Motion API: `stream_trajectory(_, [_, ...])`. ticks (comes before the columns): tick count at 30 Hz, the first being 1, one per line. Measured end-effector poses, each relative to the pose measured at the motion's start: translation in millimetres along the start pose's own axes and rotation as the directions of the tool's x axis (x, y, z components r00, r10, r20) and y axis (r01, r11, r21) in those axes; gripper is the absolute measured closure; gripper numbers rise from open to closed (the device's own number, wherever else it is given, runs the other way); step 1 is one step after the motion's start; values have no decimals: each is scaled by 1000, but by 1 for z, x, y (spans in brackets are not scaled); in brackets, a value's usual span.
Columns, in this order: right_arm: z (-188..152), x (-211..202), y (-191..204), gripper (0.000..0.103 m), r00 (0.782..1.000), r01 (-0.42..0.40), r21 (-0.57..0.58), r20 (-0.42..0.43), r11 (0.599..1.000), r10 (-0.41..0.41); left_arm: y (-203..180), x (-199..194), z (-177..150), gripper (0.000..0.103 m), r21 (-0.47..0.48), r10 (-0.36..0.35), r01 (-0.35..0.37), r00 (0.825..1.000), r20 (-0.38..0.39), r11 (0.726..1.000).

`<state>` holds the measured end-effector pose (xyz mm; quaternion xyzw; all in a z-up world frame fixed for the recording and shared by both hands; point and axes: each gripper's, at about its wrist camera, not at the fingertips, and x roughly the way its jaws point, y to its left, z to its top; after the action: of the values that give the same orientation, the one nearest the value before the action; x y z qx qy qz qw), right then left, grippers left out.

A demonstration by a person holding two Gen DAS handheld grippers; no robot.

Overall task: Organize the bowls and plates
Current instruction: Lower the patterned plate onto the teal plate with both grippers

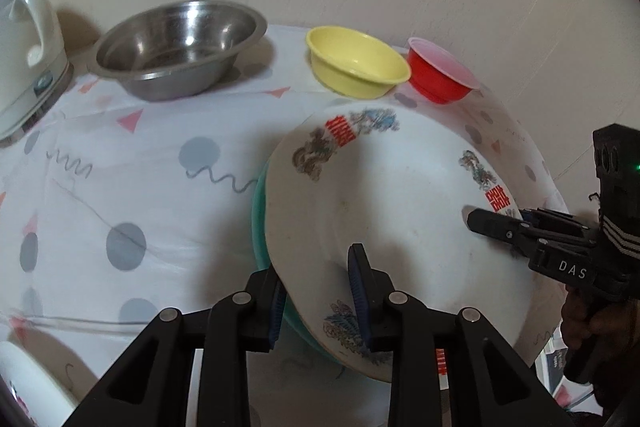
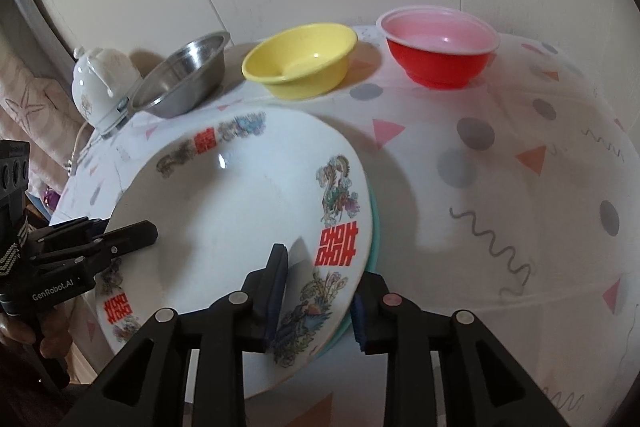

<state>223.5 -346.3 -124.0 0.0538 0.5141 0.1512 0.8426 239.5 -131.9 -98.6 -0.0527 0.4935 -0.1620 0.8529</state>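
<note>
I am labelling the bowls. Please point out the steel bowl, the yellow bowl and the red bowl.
steel bowl (image 1: 176, 39): left wrist view, inner bottom.
yellow bowl (image 1: 356, 61): left wrist view, inside wall.
red bowl (image 2: 440, 61): right wrist view, outer red wall.

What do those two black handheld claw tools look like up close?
Both are matte black plastic with silver rivets and dark blue ribbed pads. The right gripper reads "DAS"; the left gripper reads "GenRobot.AI". A striped strap hangs at the right one.
</note>
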Motion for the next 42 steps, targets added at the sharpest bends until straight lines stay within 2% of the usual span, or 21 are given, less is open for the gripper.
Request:
stream_trajectory(16, [-4, -11, -5, 73, 1000, -14, 81, -14, 997, 16, -6, -2, -2, 72, 34, 33, -33, 999, 9, 999])
stream_trajectory(17, [-1, -9, -3, 75, 1000, 12, 66, -13, 998, -11, -7, -2, -1, 72, 34, 37, -37, 999, 9, 999])
stream_trajectory(20, [6, -6, 4, 75, 997, 70, 12, -7, 997, -70, -6, -2, -2, 72, 26, 38, -39, 999, 11, 999])
stream_trajectory(25, [0, -9, 3, 73, 998, 56, -26, -27, 998, -57, -5, -10, -3, 72, 28, 53, -54, 998, 33, 998])
stream_trajectory(28, [1, -11, 1, 72, 999, 44, -11, -31, 999, -44, -5, -13, -2, 72, 33, 64, -66, 997, 40, 997])
stream_trajectory(34, [2, -29, -5, 68, 999, 41, 5, 21, 999, -41, -5, -14, -2, 72, 24, 84, -85, 996, 42, 996])
stream_trajectory(36, [1, -28, -7, 79, 998, 63, 5, 25, 998, -63, -5, -16, -3, 72, 13, 92, -93, 995, 46, 996])
stream_trajectory(38, [0, -26, -7, 85, 998, 59, 6, 17, 998, -60, -5, -16, -3, 72, 10, 93, -93, 995, 48, 996])
stream_trajectory(42, [-2, -27, 0, 84, 996, 86, -26, 31, 996, -85, -8, -14, -4, 72, 7, 91, -91, 995, 38, 996])
